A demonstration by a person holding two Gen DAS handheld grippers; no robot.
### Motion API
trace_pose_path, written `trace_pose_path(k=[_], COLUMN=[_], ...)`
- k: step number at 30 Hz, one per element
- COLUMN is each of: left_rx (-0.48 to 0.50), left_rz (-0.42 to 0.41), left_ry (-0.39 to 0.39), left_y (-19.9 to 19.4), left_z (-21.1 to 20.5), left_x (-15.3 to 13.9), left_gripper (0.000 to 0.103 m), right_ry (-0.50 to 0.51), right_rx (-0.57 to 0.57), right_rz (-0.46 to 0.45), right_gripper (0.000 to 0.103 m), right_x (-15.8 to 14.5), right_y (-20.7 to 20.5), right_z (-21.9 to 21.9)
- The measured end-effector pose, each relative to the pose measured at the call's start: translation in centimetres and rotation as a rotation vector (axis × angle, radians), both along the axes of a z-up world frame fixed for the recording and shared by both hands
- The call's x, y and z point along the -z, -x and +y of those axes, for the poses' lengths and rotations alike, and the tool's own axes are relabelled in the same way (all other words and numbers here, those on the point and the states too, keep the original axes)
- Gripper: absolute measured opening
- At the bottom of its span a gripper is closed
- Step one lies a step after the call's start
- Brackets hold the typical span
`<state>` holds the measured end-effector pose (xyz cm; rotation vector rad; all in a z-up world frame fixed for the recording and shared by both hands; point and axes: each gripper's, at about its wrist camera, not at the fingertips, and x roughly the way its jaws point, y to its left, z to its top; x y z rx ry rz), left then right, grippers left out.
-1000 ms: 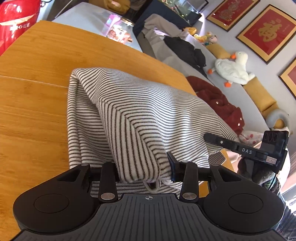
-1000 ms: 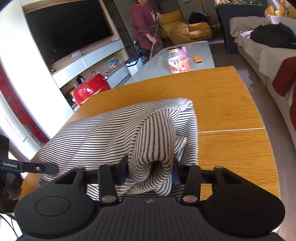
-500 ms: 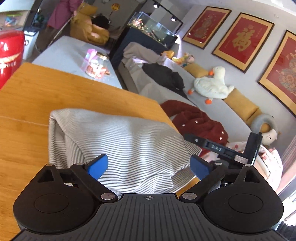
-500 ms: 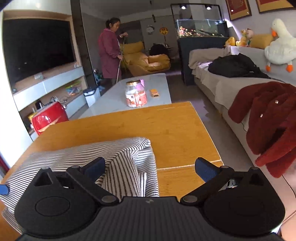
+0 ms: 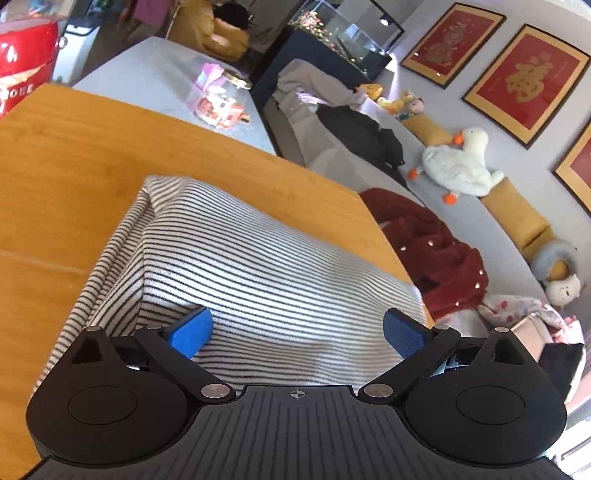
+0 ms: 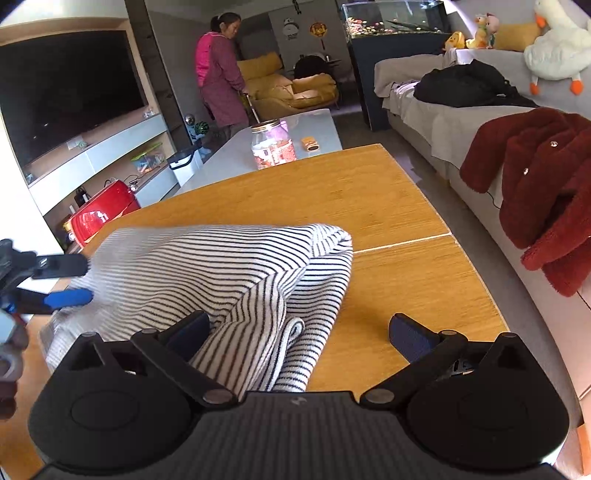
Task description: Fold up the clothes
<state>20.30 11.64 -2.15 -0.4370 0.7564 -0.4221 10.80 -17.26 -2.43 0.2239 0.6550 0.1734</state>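
Having let go, both grippers' fingers [image 5: 188,328] gape wide, leaving striped garment [image 5: 258,273] on table [image 6: 388,199].

A: What type of location was this?

B: A home living room. A grey sofa [image 6: 439,122] carried a plush goose [image 5: 460,162] and yellow cushions [image 5: 515,210].

A: Further indicators?

B: A television [image 6: 70,92] sat in a wall unit, red framed pictures [image 5: 524,79] hung on the wall, a fish tank [image 6: 391,18] stood behind, and a person [image 6: 221,79] was sweeping beside a yellow armchair [image 6: 291,88].
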Motion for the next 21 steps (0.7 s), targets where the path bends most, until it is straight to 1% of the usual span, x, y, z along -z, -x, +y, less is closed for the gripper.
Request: trace_pose_path(k=[3,5,7,10,13,16,17,18,20,21], left_rx=[-0.018,-0.032,-0.039,-0.004,0.055,0.124,0.134,0.134,0.118,0.11], left_rz=[-0.004,0.002,-0.003,-0.015,-0.003,0.062,0.085,0.097,0.104,0.11], left_ry=[-0.072,-0.093,-0.088,-0.027,0.04,0.084,0.082,0.063,0.018,0.009], left_y=[-1.5,-1.5,-0.8,1.4,3.8,4.6,4.5,4.3,3.5,3.0], left_z=[-1.0,-1.4,-1.6,-1.8,-2.6,-3.6,-4.0,-4.2,-4.2,-4.0], left_x=[-0.6,-1.3,-2.1,-3.2,-3.5,-2.6,-2.1,-1.7,-1.0,-0.6], left_gripper=[0.102,0.102,0.102,0.102,0.102,0.102,0.102,0.102,0.102,0.102], right_ry=[0.01,0.043,0.058,0.086,0.153,0.237,0.275,0.317,0.386,0.396], right_rx=[-0.055,-0.066,-0.059,-0.038,-0.031,-0.08,-0.107,-0.134,-0.181,-0.185], right_rz=[-0.034,-0.077,-0.119,-0.144,-0.116,-0.048,-0.023,-0.007,-0.011,-0.016], right_gripper=[0.103,0.103,0.103,0.103,0.103,0.103,0.103,0.103,0.103,0.103], right_x=[-0.6,-1.8,-3.2,-4.6,-4.3,-2.8,-2.1,-1.4,-0.6,-0.6], right_y=[1.4,1.8,1.5,-0.2,-3.6,-6.9,-7.6,-7.9,-7.3,-6.8], right_z=[0.6,0.4,-0.2,-0.9,-0.7,0.3,0.9,1.5,2.3,2.3])
